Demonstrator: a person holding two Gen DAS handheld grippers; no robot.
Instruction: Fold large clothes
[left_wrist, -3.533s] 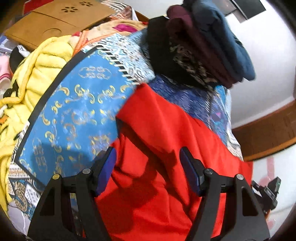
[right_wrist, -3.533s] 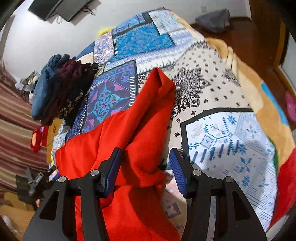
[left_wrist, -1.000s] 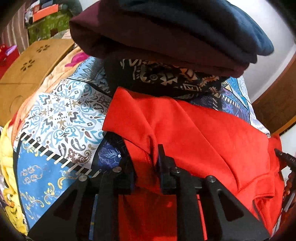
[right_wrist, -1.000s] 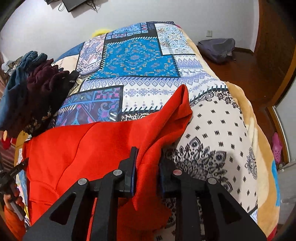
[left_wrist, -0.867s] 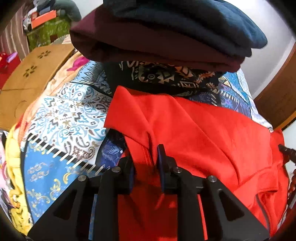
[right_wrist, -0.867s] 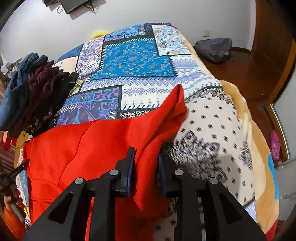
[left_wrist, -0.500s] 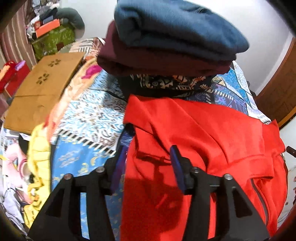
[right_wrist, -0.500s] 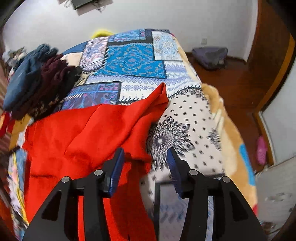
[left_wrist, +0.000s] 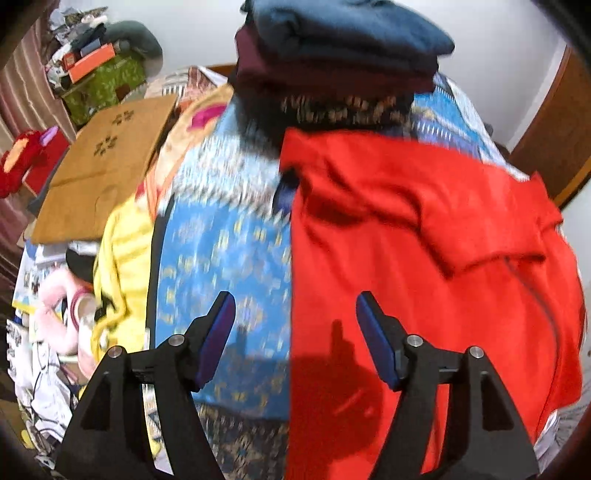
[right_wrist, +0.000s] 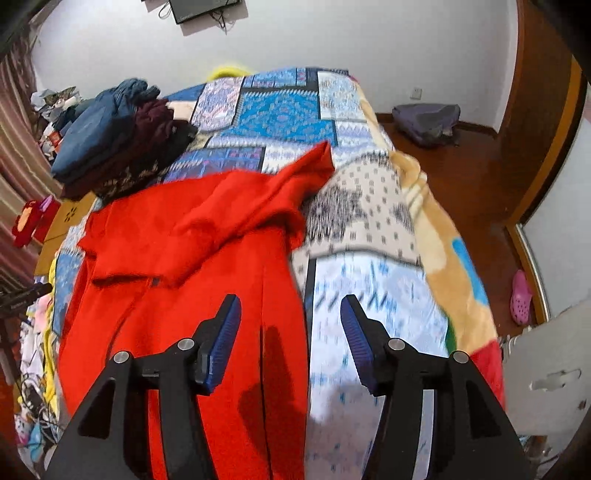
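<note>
Both tongs have just let go of the red garment (left_wrist: 424, 258), which a second ago they pinched by its far corners; the fold is laid and they are backing off. Left tongs (left_wrist: 295, 314) and right tongs (right_wrist: 290, 317) have just been opening, roughly half wide, empty. The garment lies on the bed (right_wrist: 369, 221), its folded edge at 12 o'clock, below the pile (left_wrist: 340, 55).

left gripper (left_wrist: 295, 314): jaws just opened, empty | red garment (left_wrist: 424, 258): 3 o'clock | folded stack (left_wrist: 340, 55): 12 o'clock
</note>
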